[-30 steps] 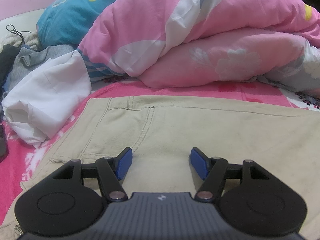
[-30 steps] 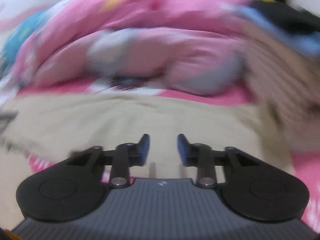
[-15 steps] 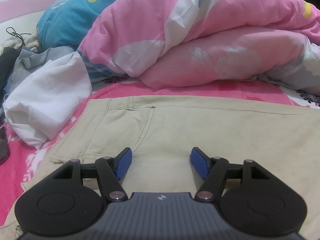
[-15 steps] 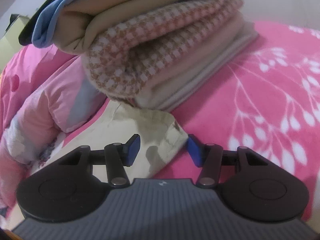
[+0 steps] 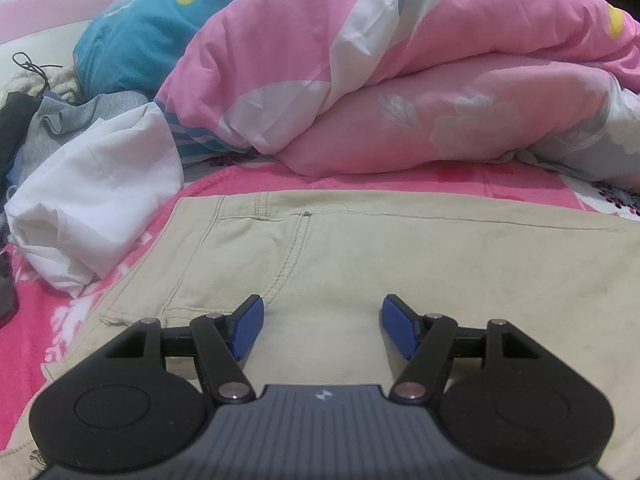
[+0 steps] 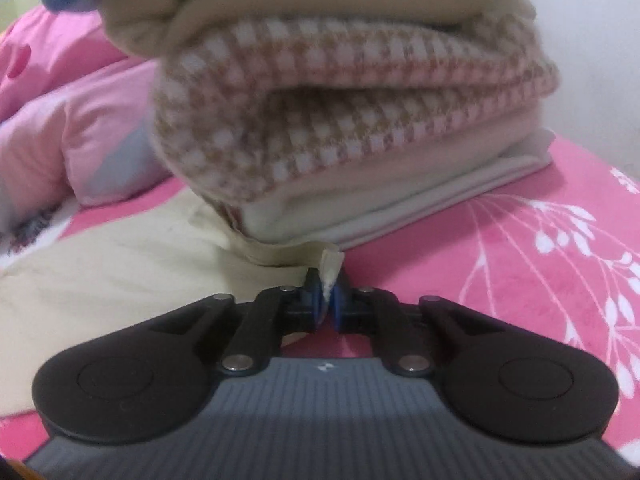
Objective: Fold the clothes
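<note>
Now right gripper point(image 6: 329, 292) just clenched on trouser hem point(image 6: 331, 266); left gripper point(image 5: 322, 326) wide, empty.

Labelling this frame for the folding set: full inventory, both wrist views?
trousers: 1, beige, flat on the bedsheet; corner pinched
bedsheet: 1, pink, white leaf print
duvet: 1, pink and white, behind the trousers
pillow: 1, teal, far left
white garment: 1, crumpled, left
grey garment: 1, behind the white one
folded stack: 1, checked, beige, cream layers, right
left tool: open over the trousers
right tool: just closed on the trousers' corner
</note>
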`<state>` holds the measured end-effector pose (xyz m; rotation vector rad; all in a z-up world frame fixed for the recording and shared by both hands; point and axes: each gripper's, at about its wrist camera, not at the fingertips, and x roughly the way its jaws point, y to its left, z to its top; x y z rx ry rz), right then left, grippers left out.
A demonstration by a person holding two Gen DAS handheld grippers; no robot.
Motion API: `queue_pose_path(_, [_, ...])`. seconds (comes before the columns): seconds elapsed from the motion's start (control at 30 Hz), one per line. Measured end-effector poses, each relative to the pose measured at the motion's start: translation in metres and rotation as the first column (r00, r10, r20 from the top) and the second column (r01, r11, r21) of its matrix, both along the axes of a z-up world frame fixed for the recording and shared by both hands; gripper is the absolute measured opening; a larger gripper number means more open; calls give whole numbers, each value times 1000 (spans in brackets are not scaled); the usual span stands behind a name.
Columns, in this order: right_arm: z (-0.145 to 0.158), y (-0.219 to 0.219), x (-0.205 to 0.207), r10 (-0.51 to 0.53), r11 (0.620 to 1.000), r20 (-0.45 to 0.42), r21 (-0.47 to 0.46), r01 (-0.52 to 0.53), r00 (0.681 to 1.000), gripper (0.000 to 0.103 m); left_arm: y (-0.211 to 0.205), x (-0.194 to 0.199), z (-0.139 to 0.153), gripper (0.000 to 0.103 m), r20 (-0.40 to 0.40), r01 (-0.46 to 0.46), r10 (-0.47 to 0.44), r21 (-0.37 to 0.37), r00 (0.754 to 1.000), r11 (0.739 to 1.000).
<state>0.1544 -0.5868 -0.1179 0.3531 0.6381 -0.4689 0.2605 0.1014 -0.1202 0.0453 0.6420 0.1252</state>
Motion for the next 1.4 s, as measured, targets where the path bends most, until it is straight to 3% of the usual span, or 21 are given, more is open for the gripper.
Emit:
queue_pose_path(0.03, [0,-2,-1,-9,1000,5,1,9,1000,8,0,0,0,67,0,0,0,-1,1000,1000])
queue_pose_path(0.1, [4,-8,-8,-58,998,27,8,58,998,28,1,0,0,67,0,1,-1,-3,1000,1000])
queue_pose_path(0.17, [9,-10,-19,-135,991,33,-16,135,990,32,1,-1,0,67,0,2,-2,-5,1000,1000])
queue_pose_path(0.23, [19,-4,-27,-200,977,38,-68,202,979,33,1,-1,0,67,1,3,-3,-6,1000,1000])
queue_pose_path(0.3, [32,15,-30,-158,982,78,-92,165,984,33,1,-1,0,67,2,3,-3,-5,1000,1000])
queue_pose_path(0.47, [55,81,11,138,982,86,-142,-125,987,32,2,-1,0,68,2,5,-5,-4,1000,1000])
queue_pose_path(0.63, [57,99,86,253,965,4,-66,-252,967,35,2,-1,0,68,3,6,-6,-7,1000,1000])
queue_pose_path(0.77, [51,98,146,202,974,-164,-65,-215,966,41,3,-1,0,68,6,7,-7,-14,1000,1000])
queue_pose_path(0.87, [50,89,169,187,982,-197,60,-178,962,43,4,-1,0,68,11,9,-8,-20,1000,1000])
queue_pose_path(1.0, [52,92,168,127,991,-249,79,-111,960,44,4,-2,0,69,14,10,-10,-29,1000,1000])
queue_pose_path(1.2, [24,86,161,146,987,-293,103,-120,945,36,3,-3,-1,71,19,14,-13,-25,1000,1000])
queue_pose_path(1.4, [9,65,193,76,997,-181,35,-71,980,36,4,-3,-1,71,20,14,-14,-29,1000,999])
